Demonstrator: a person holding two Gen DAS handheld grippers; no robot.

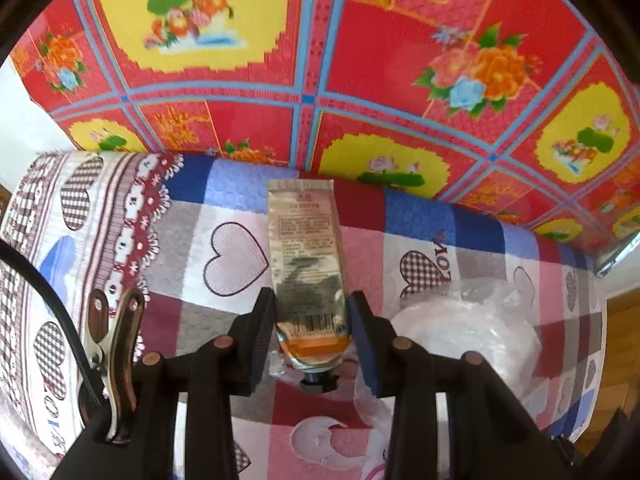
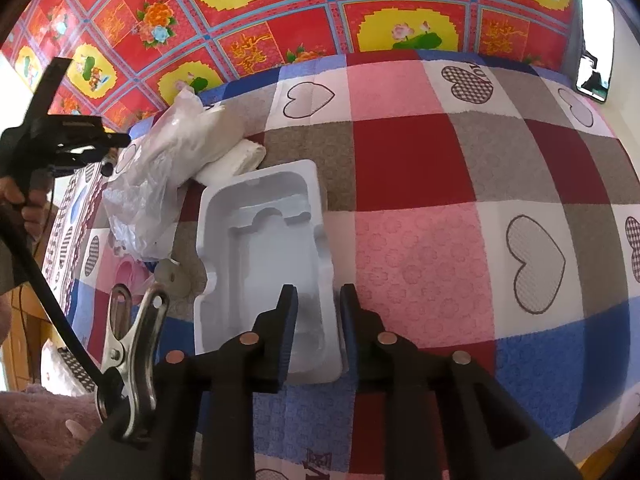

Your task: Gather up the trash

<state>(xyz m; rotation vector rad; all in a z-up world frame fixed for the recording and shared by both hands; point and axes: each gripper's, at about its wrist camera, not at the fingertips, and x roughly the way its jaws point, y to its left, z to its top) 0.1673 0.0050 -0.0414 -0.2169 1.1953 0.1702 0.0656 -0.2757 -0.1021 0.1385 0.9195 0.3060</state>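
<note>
Here, gold tube, orange-banded, black-capped

The quilt is checked red, pink, grey, blue and white with hearts, the wall cloth red with yellow flower medallions and blue lines, the tube gold, the tray white.

Both views sit on the grippers, looking steeply down along their fingers, close above the patchwork quilt toward the red floral wall covering. Both share the crumpled plastic bag; the right view also catches the left gripper.
</note>
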